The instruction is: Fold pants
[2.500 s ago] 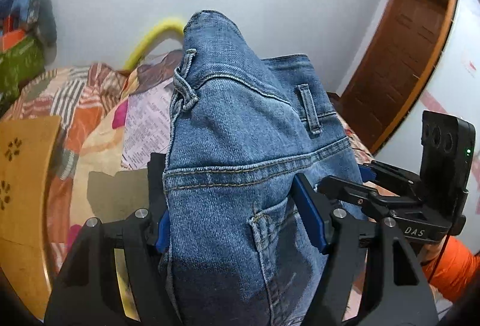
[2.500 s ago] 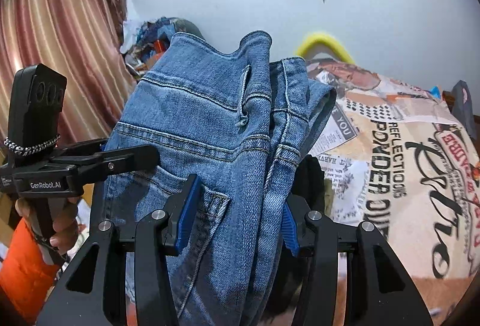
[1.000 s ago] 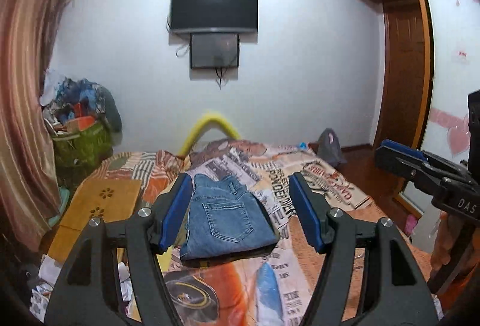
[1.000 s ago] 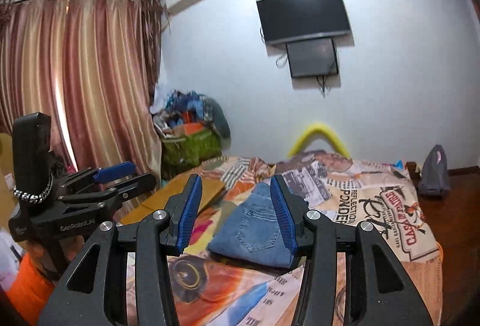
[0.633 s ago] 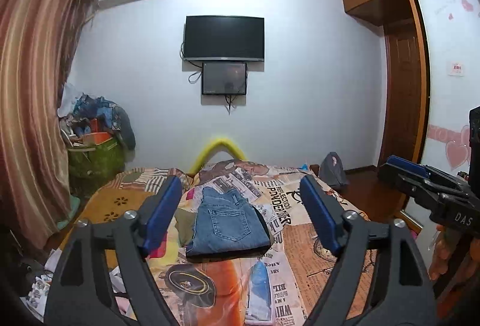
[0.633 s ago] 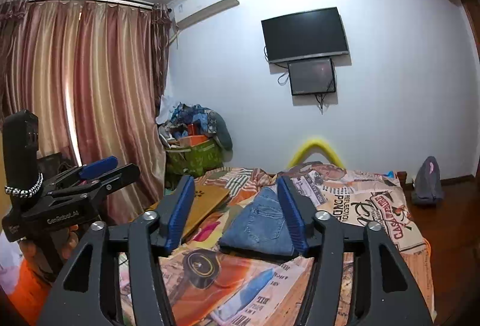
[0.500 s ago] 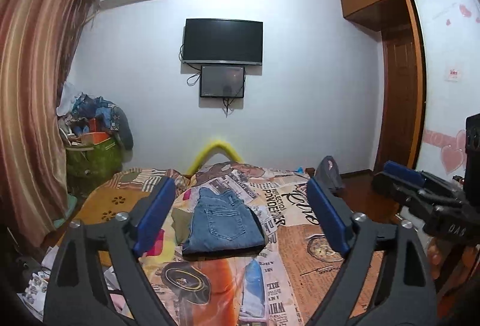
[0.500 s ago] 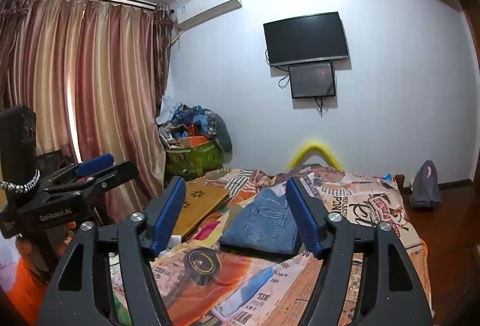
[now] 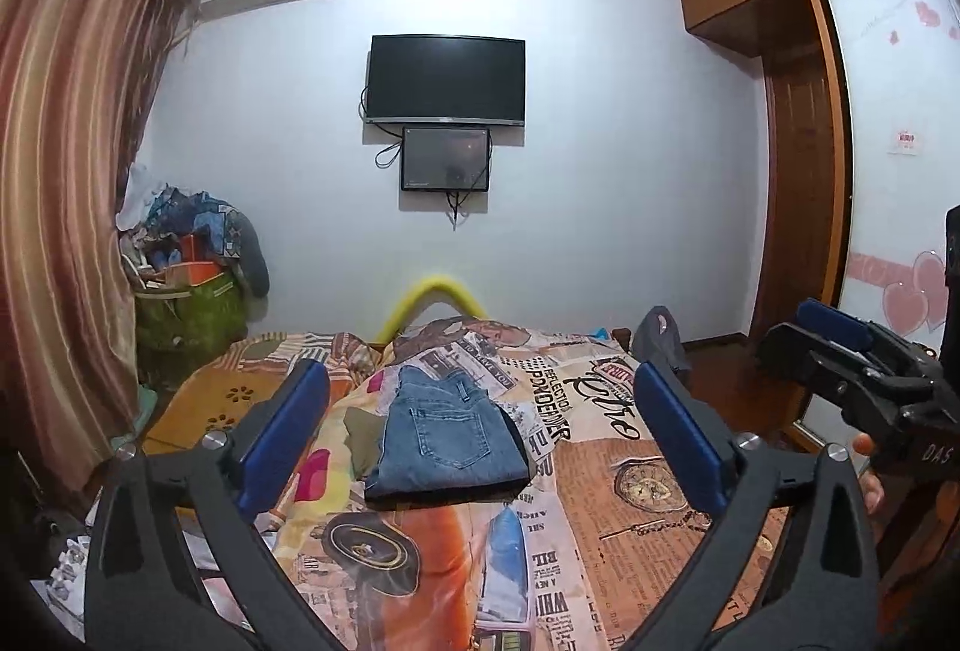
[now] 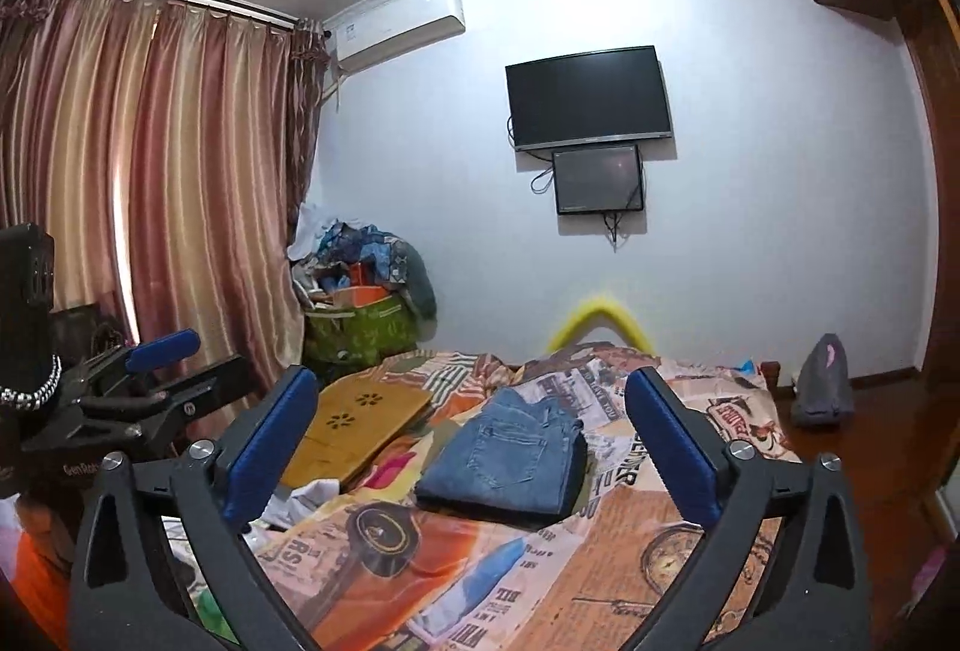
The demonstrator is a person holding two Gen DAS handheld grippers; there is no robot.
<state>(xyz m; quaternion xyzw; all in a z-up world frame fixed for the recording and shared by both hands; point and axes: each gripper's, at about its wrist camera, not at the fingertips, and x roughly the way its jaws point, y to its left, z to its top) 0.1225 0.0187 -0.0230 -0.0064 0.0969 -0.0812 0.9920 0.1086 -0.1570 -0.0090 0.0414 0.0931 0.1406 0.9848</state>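
1. The jeans [image 9: 447,438] lie folded into a small, thick square on the bed [image 9: 630,477]. In the left tool's camera they sit near the middle, toward 6 o'clock from the TV [image 9: 447,81] on the wall.
2. The back pocket faces up. The edges look mostly even, with a dark bit of cloth peeking out at the jeans' 3 o'clock side.
3. The left tool [image 9: 480,435] is not holding anything. Its two blue pads are opening and stand very wide apart. Nothing is between them; the jeans only show through the gap, farther off on the bed.
4. The right tool [image 10: 471,444] is the same. Its pads are opening wide too, and they touch nothing. In its camera the jeans [image 10: 507,462] lie past the gap, a bit toward 1 o'clock.
5. Each tool shows up in the other's camera, off to the side and well apart from the jeans.
6. A yellow wooden board [image 10: 354,429] lies on the bed at about 9 o'clock from the jeans, near them but not touching.
7. I think the folding is done. The jeans are flat and let go.
8. What may be left is only small: maybe tucking in that dark bit, or nothing at all.
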